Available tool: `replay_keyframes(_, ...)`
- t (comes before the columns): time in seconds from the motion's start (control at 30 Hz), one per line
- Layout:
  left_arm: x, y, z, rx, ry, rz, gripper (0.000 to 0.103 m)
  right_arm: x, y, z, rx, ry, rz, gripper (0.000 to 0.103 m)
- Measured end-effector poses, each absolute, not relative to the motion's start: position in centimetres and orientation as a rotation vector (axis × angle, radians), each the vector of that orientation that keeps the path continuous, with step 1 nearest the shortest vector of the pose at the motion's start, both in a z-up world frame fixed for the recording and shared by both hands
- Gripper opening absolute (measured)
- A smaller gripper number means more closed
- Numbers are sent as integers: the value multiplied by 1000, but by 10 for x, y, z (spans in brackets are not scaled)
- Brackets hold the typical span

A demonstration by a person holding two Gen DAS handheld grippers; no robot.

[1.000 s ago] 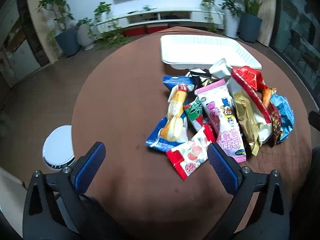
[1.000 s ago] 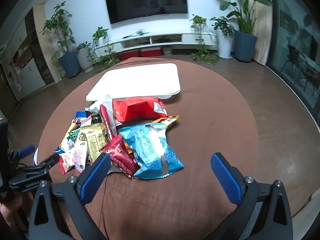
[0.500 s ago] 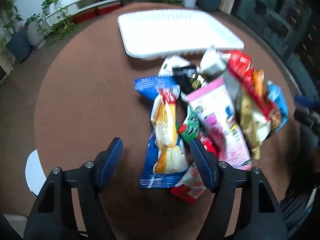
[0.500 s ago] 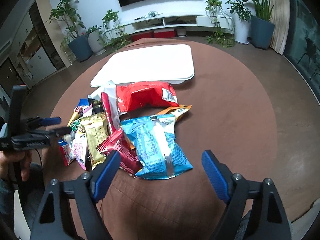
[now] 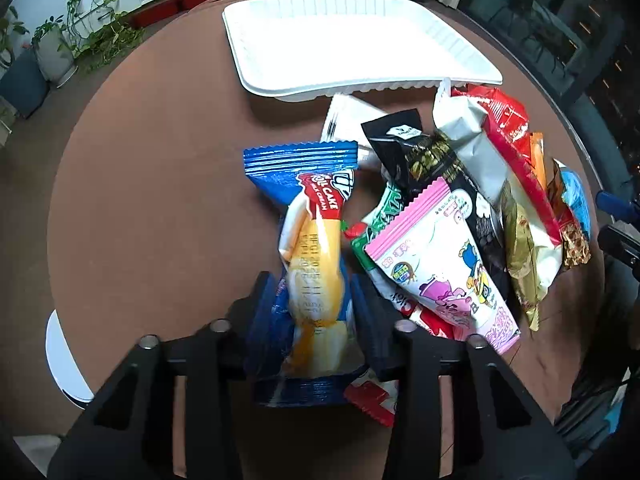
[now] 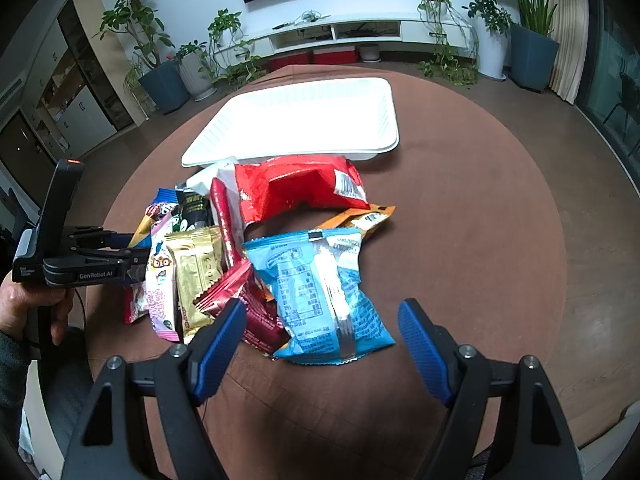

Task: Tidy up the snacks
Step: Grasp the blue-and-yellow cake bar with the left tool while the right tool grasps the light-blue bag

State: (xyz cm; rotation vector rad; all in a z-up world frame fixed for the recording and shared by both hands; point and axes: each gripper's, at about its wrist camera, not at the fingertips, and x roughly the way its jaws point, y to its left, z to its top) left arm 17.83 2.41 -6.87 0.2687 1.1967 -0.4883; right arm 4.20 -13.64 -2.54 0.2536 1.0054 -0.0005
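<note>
We are pinching the roll cake [image 5: 316, 276] with our left gripper [image 5: 314, 300]: its jaws have just been closing and are now pressing on both sides of the blue wrapper at the near edge of the snack pile [image 5: 460, 216] on the brown counter [image 5: 160, 200]. Our right gripper [image 6: 320, 344] is hovering with jaws spread around the near end of the blue bag [image 6: 320, 292], not touching it. The white tray [image 6: 304, 120] is sitting just beyond the pile.
</note>
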Motion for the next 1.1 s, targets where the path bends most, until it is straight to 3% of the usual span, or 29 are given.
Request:
replay_keyframes(0.33,179,25,-73,232,1172,-510,26,48,-135,-27,215,1037,45,65)
replay_keyframes(0.97,156,91,-52,-19,1136,-540,25,97,-151,-66,233,1214,92,65)
replay_keyframes(1.1,156,94,-52,-44,1126,-544,25,97,-157,-70,252,1206,121,54)
